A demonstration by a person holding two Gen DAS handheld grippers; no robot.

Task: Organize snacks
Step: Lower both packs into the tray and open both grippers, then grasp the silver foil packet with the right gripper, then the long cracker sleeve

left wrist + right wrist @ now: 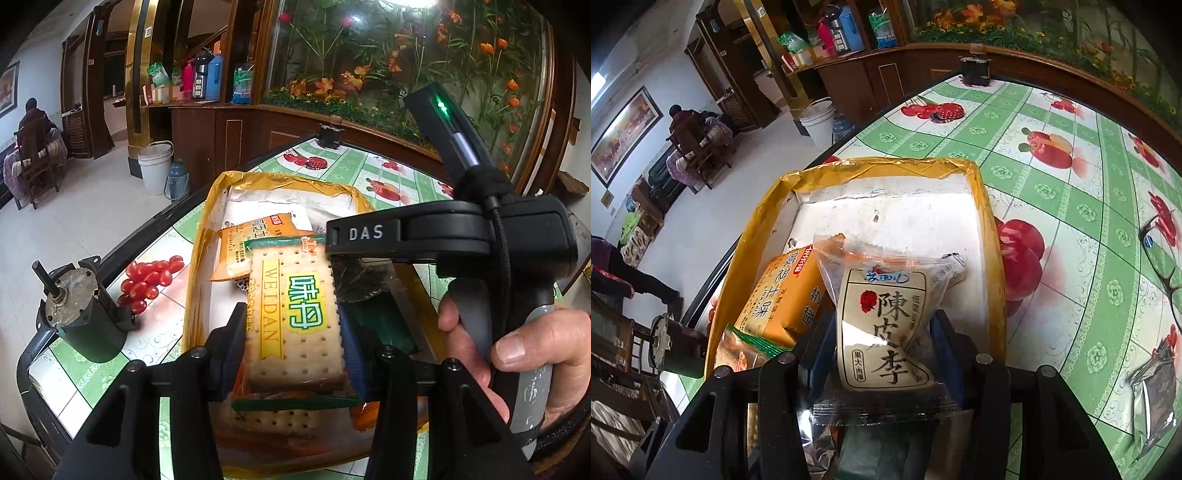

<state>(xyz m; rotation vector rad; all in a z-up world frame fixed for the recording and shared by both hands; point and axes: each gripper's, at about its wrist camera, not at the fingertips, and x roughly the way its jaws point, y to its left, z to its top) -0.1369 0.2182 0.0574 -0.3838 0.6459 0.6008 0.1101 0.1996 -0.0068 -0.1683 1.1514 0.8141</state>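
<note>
Left gripper pitched down over the yellow-rimmed tray, jaws clamped on the cracker pack (WEIDAN label). Pack's long axis along the fingers, far end pointing at the tray's back wall.

Right gripper steeper, also over the tray, jaws pinching the plum packet at its waist; packet upright-ish, crimped top away from camera, long axis along the fingers. From the left view, a hand wrapped on the right unit's grey handle, just right of the tray.

In the tray: orange snack pack left of the plum packet, more wrappers beneath (unreadable).

Tray on a green-checked fruit-print tablecloth. Small motor left of the tray at the table edge. Beyond the tray: wooden cabinet, white bucket.
</note>
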